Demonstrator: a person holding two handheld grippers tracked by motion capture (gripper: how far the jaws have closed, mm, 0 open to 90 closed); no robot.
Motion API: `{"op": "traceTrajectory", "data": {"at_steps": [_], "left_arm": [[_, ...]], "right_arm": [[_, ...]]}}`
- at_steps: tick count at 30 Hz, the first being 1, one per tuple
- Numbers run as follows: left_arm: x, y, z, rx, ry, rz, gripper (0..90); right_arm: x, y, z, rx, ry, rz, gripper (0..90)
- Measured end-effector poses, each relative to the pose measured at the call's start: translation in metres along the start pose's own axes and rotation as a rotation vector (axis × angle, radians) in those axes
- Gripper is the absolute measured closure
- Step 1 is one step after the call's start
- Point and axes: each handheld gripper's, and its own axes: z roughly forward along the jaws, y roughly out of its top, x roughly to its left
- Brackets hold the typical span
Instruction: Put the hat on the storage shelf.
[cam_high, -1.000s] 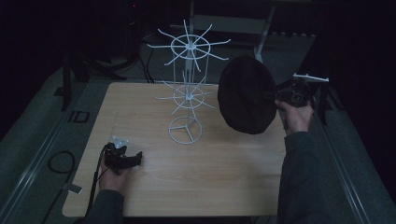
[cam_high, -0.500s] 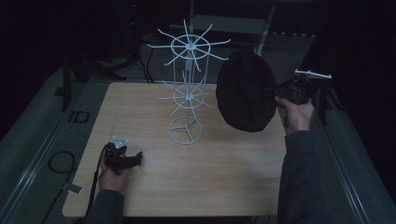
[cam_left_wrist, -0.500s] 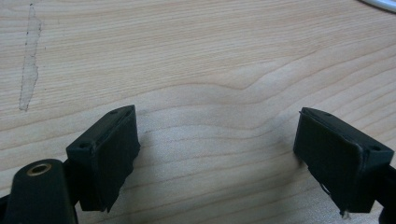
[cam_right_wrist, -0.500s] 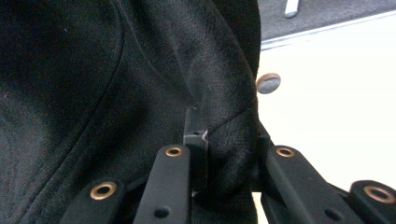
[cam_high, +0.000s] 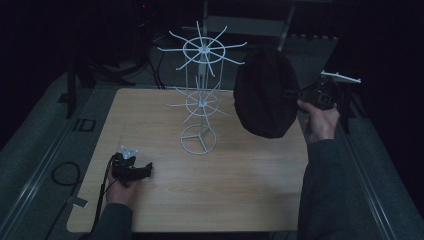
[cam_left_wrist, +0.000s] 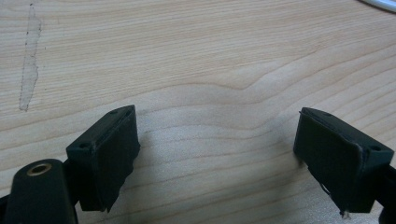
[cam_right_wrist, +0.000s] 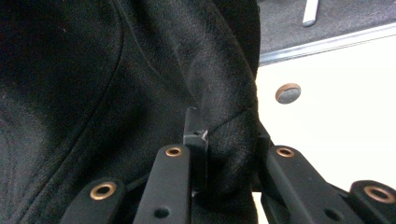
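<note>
A black cap (cam_high: 264, 95) hangs in the air to the right of a white wire display rack (cam_high: 200, 102), level with the rack's lower ring of arms. My right gripper (cam_high: 296, 94) holds the cap from its right side. In the right gripper view the jaws are shut on a fold of the black cap (cam_right_wrist: 140, 70) near its edge, at my right gripper (cam_right_wrist: 224, 154). My left gripper (cam_high: 146, 170) rests low on the table's near left. In its own view, my left gripper (cam_left_wrist: 215, 140) is open over bare wood with nothing between the fingers.
The rack stands on a round wire base (cam_high: 198, 139) in the middle of the wooden table (cam_high: 250, 190). A cable loop (cam_high: 64, 175) lies on the floor left of the table. Dark stands and cables crowd the space behind the far edge.
The cap and my right gripper have risen slightly beside the rack. My left gripper has stayed in place.
</note>
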Motion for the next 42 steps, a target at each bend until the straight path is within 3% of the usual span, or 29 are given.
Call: {"op": "traceTrajectory", "data": {"at_steps": [42], "left_arm": [[0.0,0.0,0.0,0.001,0.0,0.0,14.5]], "right_arm": [[0.015,0.003,-0.024,-0.063,0.076,0.005,77.3]]}}
